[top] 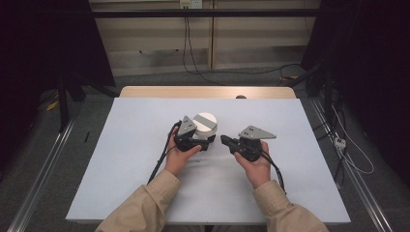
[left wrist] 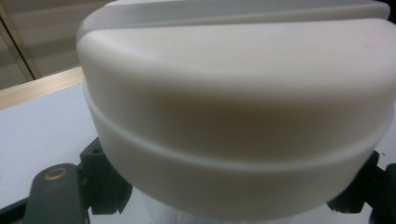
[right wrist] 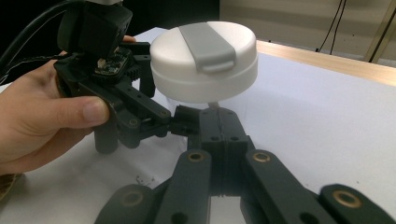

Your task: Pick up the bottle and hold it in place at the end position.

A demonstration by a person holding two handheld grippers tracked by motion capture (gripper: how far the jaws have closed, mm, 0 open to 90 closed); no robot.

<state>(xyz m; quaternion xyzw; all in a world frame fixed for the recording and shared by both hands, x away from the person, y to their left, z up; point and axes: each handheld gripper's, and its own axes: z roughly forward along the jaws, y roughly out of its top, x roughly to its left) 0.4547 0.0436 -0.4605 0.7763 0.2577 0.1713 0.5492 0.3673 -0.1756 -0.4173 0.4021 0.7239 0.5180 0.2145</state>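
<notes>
Work surface: a wooden table [top: 145, 92] whose pale edge shows along the far side, covered almost wholly by a white sheet [top: 135, 159] lying flat upon it. Near the sheet's middle stands a white round container [top: 205, 124] with a grey strap across its lid; a small dark object [top: 241, 96] sits at the far wooden edge

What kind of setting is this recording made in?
Most likely a lab or data-recording booth, not a home. A table under a plain white sheet stands between black curtains, metal rails run along the floor on both sides, and loose cables and a power strip lie about.
</notes>
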